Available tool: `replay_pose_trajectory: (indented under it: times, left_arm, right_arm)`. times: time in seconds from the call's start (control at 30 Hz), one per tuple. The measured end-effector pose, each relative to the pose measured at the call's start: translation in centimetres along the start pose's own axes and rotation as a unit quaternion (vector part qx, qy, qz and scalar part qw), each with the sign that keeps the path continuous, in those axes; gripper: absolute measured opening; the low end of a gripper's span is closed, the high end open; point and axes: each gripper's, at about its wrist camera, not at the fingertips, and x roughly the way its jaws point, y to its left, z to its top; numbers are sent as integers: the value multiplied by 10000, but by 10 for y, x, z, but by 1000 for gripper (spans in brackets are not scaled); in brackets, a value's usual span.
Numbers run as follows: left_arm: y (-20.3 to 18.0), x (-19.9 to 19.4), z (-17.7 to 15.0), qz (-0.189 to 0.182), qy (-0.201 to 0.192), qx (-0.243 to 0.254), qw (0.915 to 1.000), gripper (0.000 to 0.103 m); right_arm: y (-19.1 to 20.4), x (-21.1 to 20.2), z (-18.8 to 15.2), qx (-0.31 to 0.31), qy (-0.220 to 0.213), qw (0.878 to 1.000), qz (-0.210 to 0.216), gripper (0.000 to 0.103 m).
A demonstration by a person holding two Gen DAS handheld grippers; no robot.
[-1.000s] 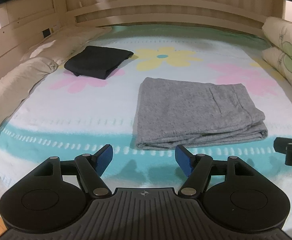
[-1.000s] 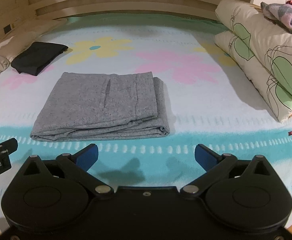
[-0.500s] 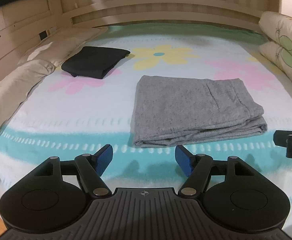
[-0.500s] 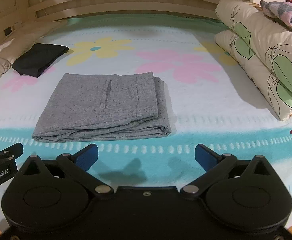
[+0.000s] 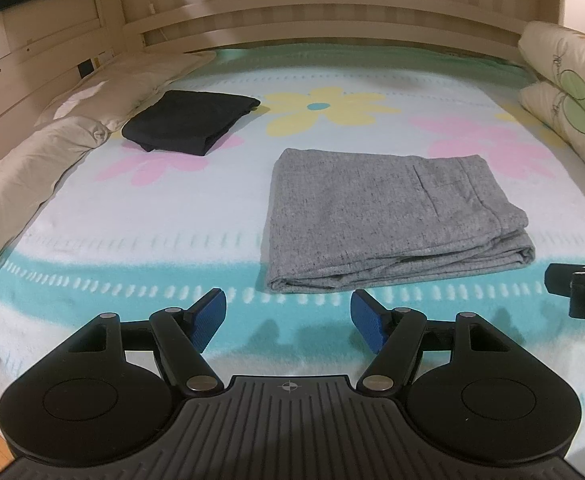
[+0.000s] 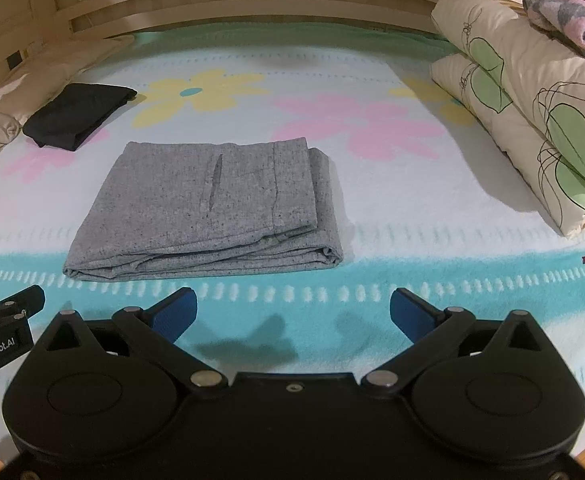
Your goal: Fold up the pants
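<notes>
Grey pants [image 5: 388, 216] [image 6: 212, 212] lie folded into a flat rectangle in the middle of the flowered bed cover. My left gripper [image 5: 288, 316] hovers over the turquoise stripe just in front of the folded edge, open, with nothing between its blue pads. My right gripper [image 6: 292, 314] hangs beside it to the right, also open and empty, its jaws standing wider. Each gripper shows at the edge of the other's view: the right one [image 5: 580, 288], the left one [image 6: 0, 320]. Neither touches the pants.
A folded black garment [image 5: 188, 124] [image 6: 76, 114] lies at the back left beside beige pillows [image 5: 32, 172]. Stacked leaf-print quilts [image 6: 532, 128] with a bundled cloth [image 6: 572, 28] on top line the right side. A wooden headboard [image 5: 324, 16] closes the back.
Both views have shifted slightly, so the pants sit a little lower and nearer the grippers. Both grippers stay open and empty, and the pants lie as before.
</notes>
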Motion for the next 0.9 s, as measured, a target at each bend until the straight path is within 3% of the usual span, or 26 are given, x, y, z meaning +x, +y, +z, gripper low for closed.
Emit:
replay_pose_trajectory:
  times: [0.9]
  left_arm:
    - [-4, 1, -1, -53, 45, 74, 9999, 67]
  right_arm:
    - [1, 2, -2, -4, 48, 10000, 13, 102]
